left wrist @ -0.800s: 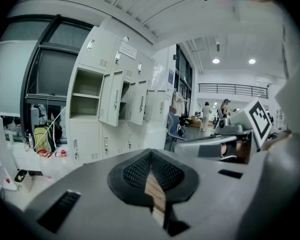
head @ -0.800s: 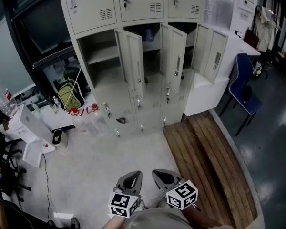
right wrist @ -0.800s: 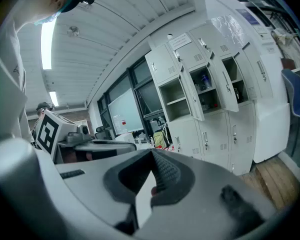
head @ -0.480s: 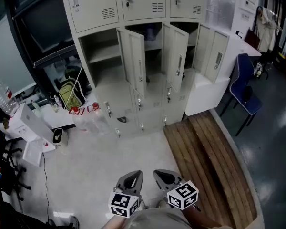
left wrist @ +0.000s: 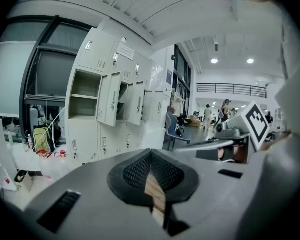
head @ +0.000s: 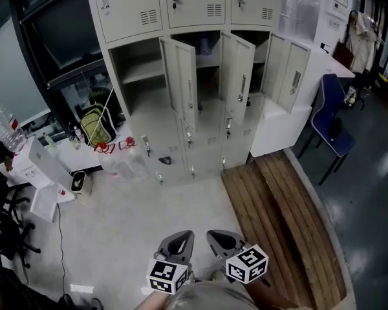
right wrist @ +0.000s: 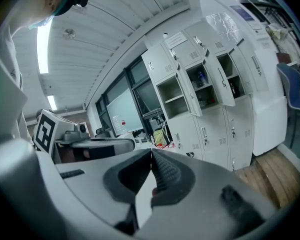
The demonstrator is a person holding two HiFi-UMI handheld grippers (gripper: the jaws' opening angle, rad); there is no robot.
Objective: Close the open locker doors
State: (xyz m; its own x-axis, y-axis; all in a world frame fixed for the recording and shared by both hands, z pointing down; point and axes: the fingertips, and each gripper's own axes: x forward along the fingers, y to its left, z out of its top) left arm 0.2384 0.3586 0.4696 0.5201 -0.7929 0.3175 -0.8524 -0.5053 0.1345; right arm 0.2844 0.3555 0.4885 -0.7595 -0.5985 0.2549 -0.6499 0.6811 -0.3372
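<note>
A beige locker bank (head: pixel 181 5) stands at the far side of the floor, well away from both grippers. Three middle-row doors hang open: the left door (head: pixel 181 82), the middle door (head: pixel 239 76) and the right door (head: pixel 290 75). The same lockers (left wrist: pixel 110 99) show far off in the left gripper view, and the lockers (right wrist: pixel 205 84) in the right gripper view. My left gripper (head: pixel 180 237) and right gripper (head: pixel 221 236) are held side by side at the bottom of the head view. Both are shut on nothing, their jaws meeting: left gripper (left wrist: pixel 151 153), right gripper (right wrist: pixel 151 152).
A wooden slat platform (head: pixel 281 218) lies on the floor to the right of the lockers. A blue chair (head: pixel 333 118) stands beyond it. A yellow-green bag (head: pixel 94 128), clear bottles (head: pixel 123 163) and a white box (head: pixel 42 166) crowd the left side of the lockers.
The head view has drifted slightly. The grippers keep their place and the locker doors stand as before.
</note>
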